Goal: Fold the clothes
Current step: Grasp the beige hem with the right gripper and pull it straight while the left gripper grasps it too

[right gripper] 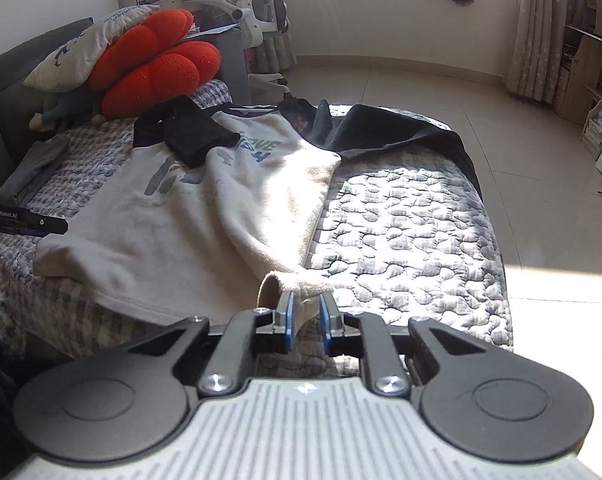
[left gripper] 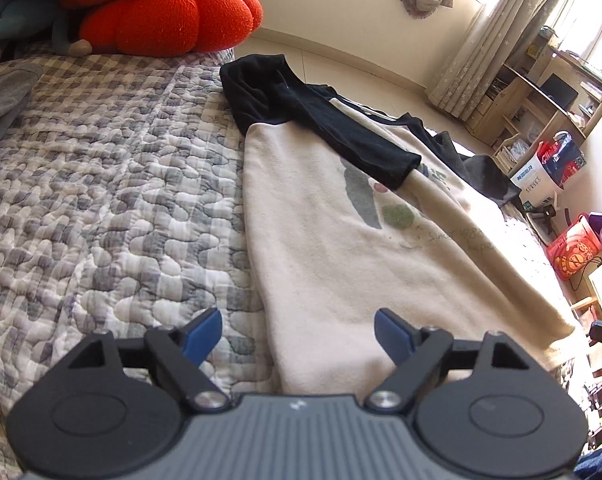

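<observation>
Left gripper (left gripper: 297, 334) spread wide above shirt (left gripper: 341, 248) hem, gripping nothing. Lying flat across checked quilt (left gripper: 101, 184), shirt printed "Since". Right gripper (right gripper: 304, 314) partly parted, hem corner loose between pads.

Cream shirt (left gripper: 341, 264) with black sleeves and a faded picture with letters on the chest, spread flat on the checked bed quilt (left gripper: 113, 184). One black sleeve (left gripper: 353, 136) folded across the chest. One bottom corner (right gripper: 297, 286) pulled out to a point, loose between two blue pads.
</observation>
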`<state>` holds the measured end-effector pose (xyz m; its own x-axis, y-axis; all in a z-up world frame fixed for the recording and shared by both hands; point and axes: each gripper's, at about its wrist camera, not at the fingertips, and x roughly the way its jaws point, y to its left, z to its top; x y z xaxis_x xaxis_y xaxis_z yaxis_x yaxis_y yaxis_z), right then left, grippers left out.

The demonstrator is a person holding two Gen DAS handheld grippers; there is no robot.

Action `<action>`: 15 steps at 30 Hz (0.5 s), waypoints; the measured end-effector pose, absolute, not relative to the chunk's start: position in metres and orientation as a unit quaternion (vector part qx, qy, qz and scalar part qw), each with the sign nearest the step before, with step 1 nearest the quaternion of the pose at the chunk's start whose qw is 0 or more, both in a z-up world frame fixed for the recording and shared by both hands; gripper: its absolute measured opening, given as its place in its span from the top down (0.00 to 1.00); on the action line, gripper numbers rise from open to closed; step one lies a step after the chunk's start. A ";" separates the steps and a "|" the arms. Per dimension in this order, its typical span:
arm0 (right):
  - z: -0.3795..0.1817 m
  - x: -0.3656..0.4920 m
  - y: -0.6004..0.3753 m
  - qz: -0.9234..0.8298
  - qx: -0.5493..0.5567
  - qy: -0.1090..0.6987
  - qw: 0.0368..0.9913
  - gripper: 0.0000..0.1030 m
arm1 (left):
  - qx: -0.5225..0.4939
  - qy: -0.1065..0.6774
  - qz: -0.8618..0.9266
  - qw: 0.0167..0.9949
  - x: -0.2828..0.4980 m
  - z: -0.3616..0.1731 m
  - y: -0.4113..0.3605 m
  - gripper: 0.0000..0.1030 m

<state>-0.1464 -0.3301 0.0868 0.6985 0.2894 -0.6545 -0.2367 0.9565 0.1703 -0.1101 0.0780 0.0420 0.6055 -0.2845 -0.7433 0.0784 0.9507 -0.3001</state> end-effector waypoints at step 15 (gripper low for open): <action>0.052 -0.127 -0.308 0.184 0.026 0.449 0.874 0.86 | -0.119 0.383 -0.146 0.904 -0.132 0.069 0.088 0.95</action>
<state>-0.1271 -0.3076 0.0521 0.5288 0.3453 -0.7754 -0.2980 0.9309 0.2113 -0.1325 0.0881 0.0692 0.6642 -0.3555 -0.6576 0.1732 0.9289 -0.3273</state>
